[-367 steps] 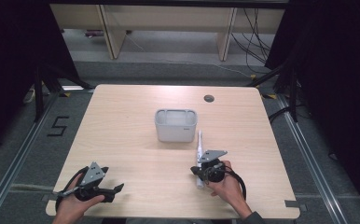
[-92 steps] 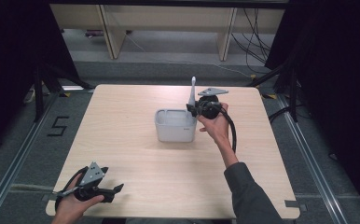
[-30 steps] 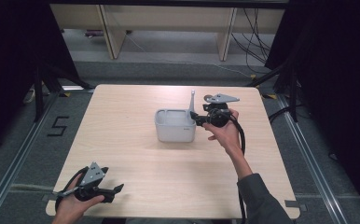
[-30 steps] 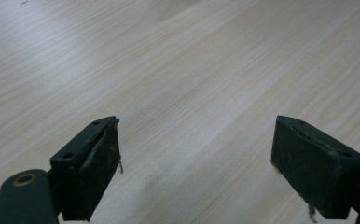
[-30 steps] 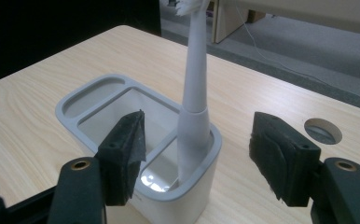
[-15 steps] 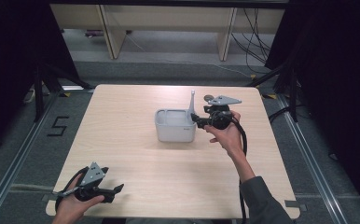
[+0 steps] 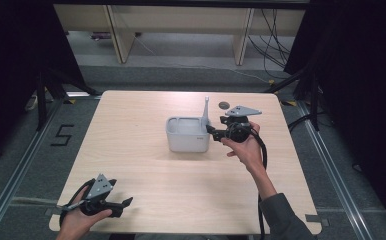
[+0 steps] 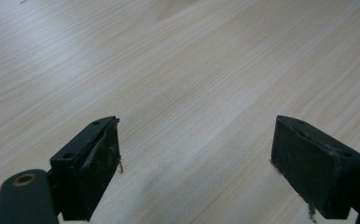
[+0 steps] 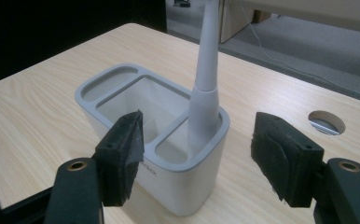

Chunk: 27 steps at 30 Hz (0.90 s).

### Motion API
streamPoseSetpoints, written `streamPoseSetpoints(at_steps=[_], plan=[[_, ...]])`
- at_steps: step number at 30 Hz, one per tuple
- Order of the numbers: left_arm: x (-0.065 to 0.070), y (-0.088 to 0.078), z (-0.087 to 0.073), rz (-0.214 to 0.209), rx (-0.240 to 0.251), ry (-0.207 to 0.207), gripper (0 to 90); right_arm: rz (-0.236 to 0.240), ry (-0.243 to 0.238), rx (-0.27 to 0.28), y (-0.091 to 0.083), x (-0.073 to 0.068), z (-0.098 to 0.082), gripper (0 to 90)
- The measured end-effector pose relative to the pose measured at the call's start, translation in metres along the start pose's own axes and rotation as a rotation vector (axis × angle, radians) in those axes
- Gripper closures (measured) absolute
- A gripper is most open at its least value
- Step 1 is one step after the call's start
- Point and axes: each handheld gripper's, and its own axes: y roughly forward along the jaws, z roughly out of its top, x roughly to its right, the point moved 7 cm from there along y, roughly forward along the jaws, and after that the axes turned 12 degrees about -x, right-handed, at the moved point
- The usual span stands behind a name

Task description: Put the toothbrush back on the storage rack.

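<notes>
right gripper [image 9: 197, 154]: jaws gaping wide, gripping nothing
brush [image 9: 205, 88]: standing upright in caddy [image 9: 122, 88] end slot, frame centre
left gripper [image 8: 194, 172]: sitting wide open, empty

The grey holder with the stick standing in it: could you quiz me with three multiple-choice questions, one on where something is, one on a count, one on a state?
1. Where does the grey utensil stand?
A. In the end slot of the holder nearest the right gripper
B. Flat on the table
C. In the big middle slot

2. How many compartments does the holder have?
A. One
B. Three
C. Five

3. How are the right gripper's jaws?
A. Clamped on the utensil
B. Open, touching nothing
C. Gripping the holder's rim

Answers: 1 A, it rises from that narrow end slot. 2 B, two narrow slots flank a wide one. 3 B, both pads stand apart from the utensil.
</notes>
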Motion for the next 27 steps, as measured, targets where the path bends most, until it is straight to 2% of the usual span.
streamPoseSetpoints(at_steps=[1,3,4,7,14,17,18,19,20,21,23,27], plan=[[0.000,0.000,0.000,0.001,-0.002,-0.001,15.1,-0.002,0.019,-0.001,0.000,-0.001,-0.001,34.2],[0.000,0.000,0.000,0.002,-0.002,0.001,15.1,-0.014,-0.005,-0.002,-0.001,0.001,-0.002,33.9],[0.000,0.000,0.000,0.002,-0.003,-0.001,15.1,-0.005,0.026,-0.009,-0.001,-0.002,-0.004,33.5],[0.000,0.000,0.000,0.002,-0.005,0.001,15.1,-0.012,-0.003,-0.002,-0.003,0.000,-0.005,32.4],[0.000,0.000,0.000,0.003,-0.003,-0.001,15.1,0.007,0.029,0.010,-0.005,-0.004,-0.011,30.6],[0.000,-0.001,0.000,0.009,-0.007,0.001,15.1,-0.005,0.009,0.014,-0.007,-0.003,-0.014,30.5],[0.000,0.000,0.000,0.006,0.000,0.000,15.1,0.021,0.022,0.012,-0.007,-0.005,-0.014,30.4],[0.000,0.000,0.000,0.006,-0.001,-0.001,15.1,0.002,0.007,0.012,-0.008,-0.004,-0.015,30.4],[0.000,0.000,0.000,0.008,-0.004,0.000,15.1,0.017,0.023,0.019,-0.007,-0.006,-0.016,30.4],[-0.001,-0.001,0.000,0.009,-0.008,0.002,15.1,0.012,0.013,0.019,-0.008,-0.006,-0.017,30.4],[-0.001,-0.001,0.000,0.010,-0.007,0.002,15.1,0.030,0.030,0.017,-0.008,-0.009,-0.020,30.3],[0.000,-0.001,0.000,0.000,-0.003,0.006,15.1,0.007,0.003,0.020,-0.008,-0.009,-0.023,30.1]])
